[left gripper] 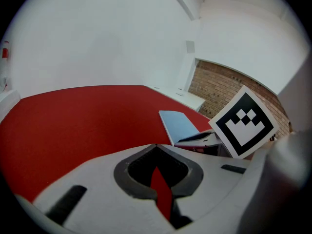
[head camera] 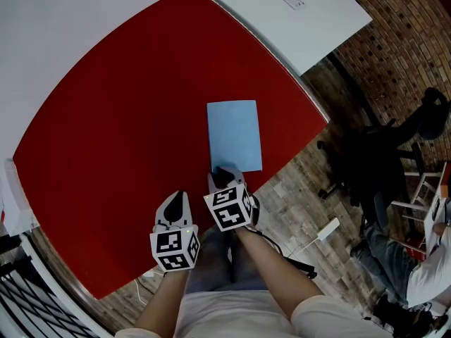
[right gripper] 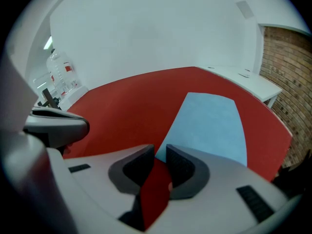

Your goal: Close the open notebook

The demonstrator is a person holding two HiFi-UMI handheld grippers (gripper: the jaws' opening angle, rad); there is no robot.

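Note:
The notebook [head camera: 235, 134] lies flat and closed on the red table [head camera: 120, 118], its light blue cover up. In the head view my right gripper [head camera: 225, 175] sits at the notebook's near edge, by its near left corner. In the right gripper view, the right gripper [right gripper: 160, 151] has its jaws a little apart; only red table shows in the gap, and the notebook [right gripper: 209, 126] starts just beyond the tips. My left gripper [head camera: 177, 197] hovers over bare table to the left of the right one. In the left gripper view, the left gripper [left gripper: 156, 146] has its tips meeting, empty, with the notebook [left gripper: 179, 125] off to its right.
The table's near edge runs diagonally just behind both grippers. A white desk [head camera: 296, 13] adjoins the table's far side. To the right over the brick floor stand a dark office chair [head camera: 380, 160] and a seated person [head camera: 423, 259]; a white power strip [head camera: 328, 229] with cable lies below.

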